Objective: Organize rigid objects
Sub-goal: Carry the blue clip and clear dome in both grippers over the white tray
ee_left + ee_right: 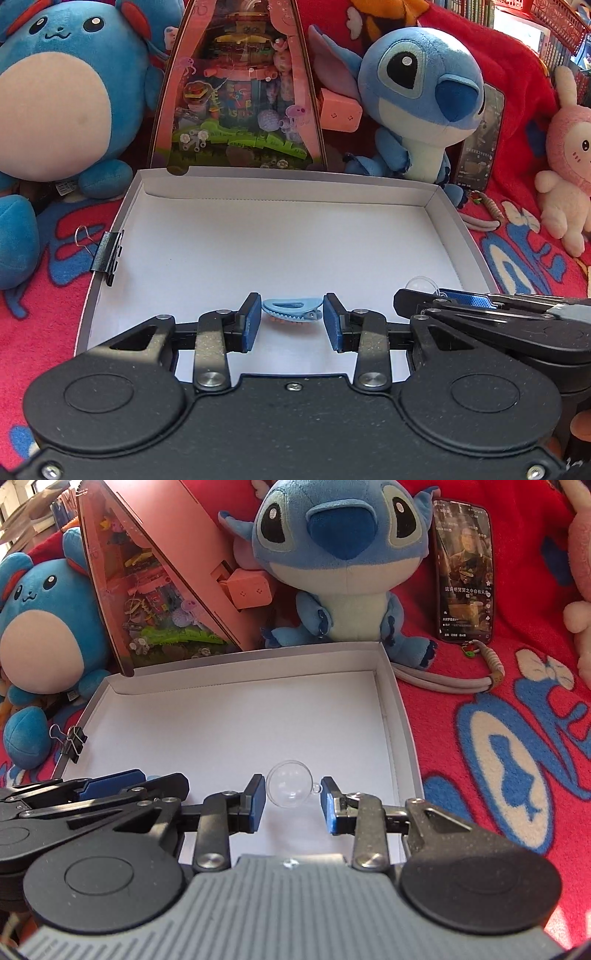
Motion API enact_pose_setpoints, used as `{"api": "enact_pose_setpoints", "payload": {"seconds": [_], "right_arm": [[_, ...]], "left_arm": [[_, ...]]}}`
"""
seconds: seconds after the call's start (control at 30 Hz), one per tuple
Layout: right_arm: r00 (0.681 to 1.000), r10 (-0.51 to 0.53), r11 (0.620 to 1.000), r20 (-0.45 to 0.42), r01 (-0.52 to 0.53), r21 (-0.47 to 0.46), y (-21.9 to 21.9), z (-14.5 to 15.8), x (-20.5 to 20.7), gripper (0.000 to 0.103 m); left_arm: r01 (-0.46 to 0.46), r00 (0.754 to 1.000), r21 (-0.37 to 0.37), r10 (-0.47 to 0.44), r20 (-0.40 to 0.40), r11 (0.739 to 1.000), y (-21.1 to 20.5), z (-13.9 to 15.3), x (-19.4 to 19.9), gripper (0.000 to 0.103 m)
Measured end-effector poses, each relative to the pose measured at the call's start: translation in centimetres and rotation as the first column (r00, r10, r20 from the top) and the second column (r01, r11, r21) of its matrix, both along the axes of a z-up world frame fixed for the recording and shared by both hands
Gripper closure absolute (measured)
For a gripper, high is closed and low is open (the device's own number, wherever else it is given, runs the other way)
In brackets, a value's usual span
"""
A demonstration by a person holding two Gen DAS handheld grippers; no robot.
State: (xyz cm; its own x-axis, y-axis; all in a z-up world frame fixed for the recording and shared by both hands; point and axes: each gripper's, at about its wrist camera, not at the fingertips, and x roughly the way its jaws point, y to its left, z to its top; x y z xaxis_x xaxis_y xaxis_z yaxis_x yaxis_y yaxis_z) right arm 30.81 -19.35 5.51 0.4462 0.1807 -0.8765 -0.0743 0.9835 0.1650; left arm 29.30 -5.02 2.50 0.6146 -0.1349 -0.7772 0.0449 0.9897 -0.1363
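A shallow white cardboard box (258, 240) lies on a red blanket; it also shows in the right wrist view (229, 723). My left gripper (291, 314) is open, its blue pads either side of a light blue hair clip (291, 309) lying in the box. My right gripper (291, 794) is open around a clear plastic ball (290, 784) with a small loop, also in the box. The ball shows faintly in the left wrist view (421, 284). The right gripper appears at the right of the left wrist view (480, 306), and the left gripper at the left of the right wrist view (110, 786).
A black binder clip (107, 254) grips the box's left wall. Behind the box stand a pink triangular display case (236, 85), a blue Stitch plush (417, 92), a round blue plush (55, 103), a phone (463, 565) and a pink bunny plush (569, 158).
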Motion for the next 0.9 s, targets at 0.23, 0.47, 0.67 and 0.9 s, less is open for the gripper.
{"api": "enact_pose_setpoints", "payload": {"seconds": [0.23,0.47,0.67,0.9], "right_arm": [[1.0,0.009,1.0,-0.007,-0.009,-0.025,0.27,-0.33,0.26,0.065],[1.0,0.013,0.999,-0.01,-0.013,-0.036,0.42,-0.5,0.38,0.065],[1.0,0.015,0.999,-0.008,-0.015,-0.04,0.49,-0.6,0.44,0.064],[1.0,0.024,0.998,-0.006,-0.025,-0.053,0.57,-0.7,0.47,0.064]], "left_arm": [[0.0,1.0,0.018,0.0,0.011,1.0,-0.34,-0.03,0.16,0.068],[-0.001,1.0,0.029,0.0,0.014,1.0,-0.55,-0.05,0.13,0.068],[-0.008,1.0,0.028,0.008,0.003,1.0,-0.6,-0.3,0.3,0.068],[-0.008,1.0,0.035,0.008,0.001,0.999,-0.67,-0.38,0.39,0.068]]}}
